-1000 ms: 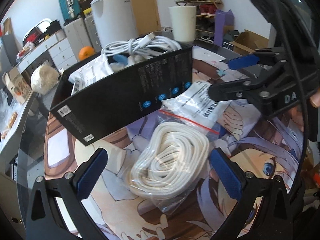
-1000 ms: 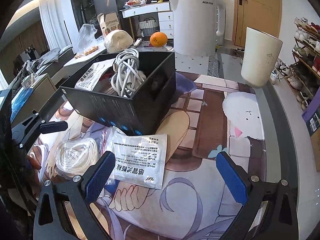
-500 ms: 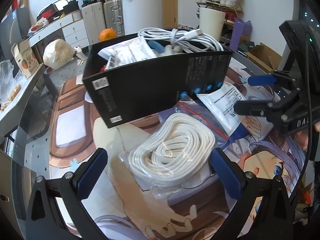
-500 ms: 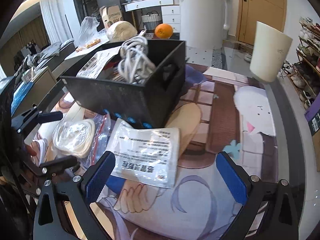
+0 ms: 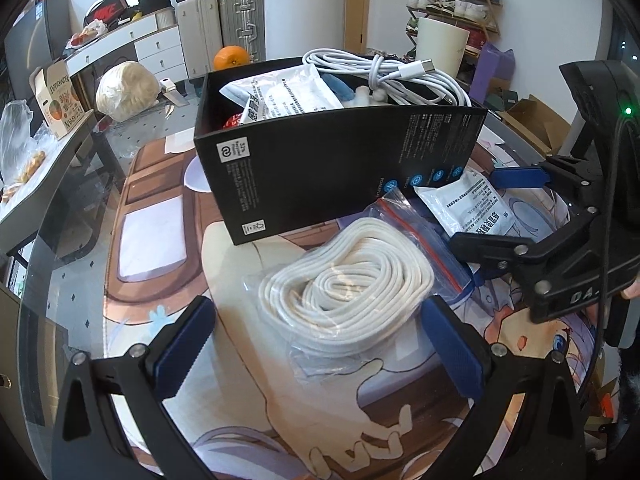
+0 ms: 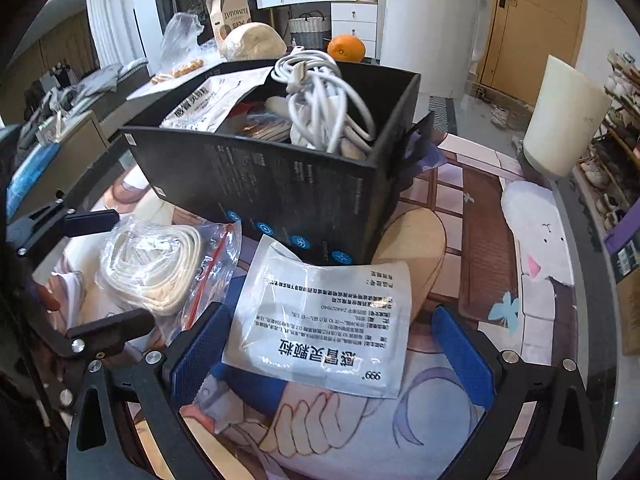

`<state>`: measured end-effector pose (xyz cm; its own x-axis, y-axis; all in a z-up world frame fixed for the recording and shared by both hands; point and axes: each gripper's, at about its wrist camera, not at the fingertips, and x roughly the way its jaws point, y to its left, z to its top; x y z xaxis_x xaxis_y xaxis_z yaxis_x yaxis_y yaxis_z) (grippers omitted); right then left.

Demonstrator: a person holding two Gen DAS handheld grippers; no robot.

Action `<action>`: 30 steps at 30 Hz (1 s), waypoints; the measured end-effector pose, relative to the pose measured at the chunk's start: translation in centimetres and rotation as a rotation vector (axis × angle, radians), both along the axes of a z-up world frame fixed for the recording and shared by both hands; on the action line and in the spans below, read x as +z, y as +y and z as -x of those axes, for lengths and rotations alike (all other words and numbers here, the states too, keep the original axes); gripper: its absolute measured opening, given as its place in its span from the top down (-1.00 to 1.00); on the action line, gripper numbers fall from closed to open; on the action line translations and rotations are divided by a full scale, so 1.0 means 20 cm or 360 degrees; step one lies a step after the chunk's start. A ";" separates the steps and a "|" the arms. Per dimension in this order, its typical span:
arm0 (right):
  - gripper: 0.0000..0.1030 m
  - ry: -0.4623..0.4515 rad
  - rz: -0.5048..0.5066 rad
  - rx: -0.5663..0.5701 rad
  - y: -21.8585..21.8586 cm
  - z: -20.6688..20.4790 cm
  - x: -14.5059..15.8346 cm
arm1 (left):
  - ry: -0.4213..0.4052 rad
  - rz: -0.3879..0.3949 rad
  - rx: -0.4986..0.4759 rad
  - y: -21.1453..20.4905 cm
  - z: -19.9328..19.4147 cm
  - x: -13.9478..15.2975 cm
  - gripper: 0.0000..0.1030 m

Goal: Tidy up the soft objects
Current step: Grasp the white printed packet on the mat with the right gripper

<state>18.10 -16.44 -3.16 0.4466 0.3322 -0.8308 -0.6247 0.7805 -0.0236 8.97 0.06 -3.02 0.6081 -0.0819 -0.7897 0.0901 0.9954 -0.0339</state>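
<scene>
Left gripper [image 5: 320, 344] open, fingers either side of the bagged rope [image 5: 348, 284] at lower centre of the left view, no contact visible. Right gripper [image 6: 336, 350] open, straddling the sachet [image 6: 320, 320] lying flat at lower centre. Black box [image 6: 280, 176] just behind both, holding cables [image 6: 320, 96] and 1 more sachet.

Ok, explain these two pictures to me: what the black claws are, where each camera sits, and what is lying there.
No robot: a person holds a two-finger gripper in each hand, each carrying a forward-looking fisheye camera. The left gripper is open around a clear zip bag of coiled white rope. The right gripper is open around a flat white printed sachet. Neither holds anything. Both items lie on a printed cartoon mat, before a black cardboard box containing white cables and another sachet.
</scene>
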 end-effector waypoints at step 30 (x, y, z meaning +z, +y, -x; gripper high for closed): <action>-0.09 -0.0016 -0.0047 0.0051 -0.09 0.05 0.04 | 0.0026 -0.0032 -0.0076 -0.05 0.00 0.00 -1.00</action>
<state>17.07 -18.24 -2.30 0.4437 0.3707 -0.8159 -0.6491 0.7606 -0.0075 9.07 -0.87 -3.11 0.5908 -0.0946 -0.8013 0.1374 0.9904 -0.0156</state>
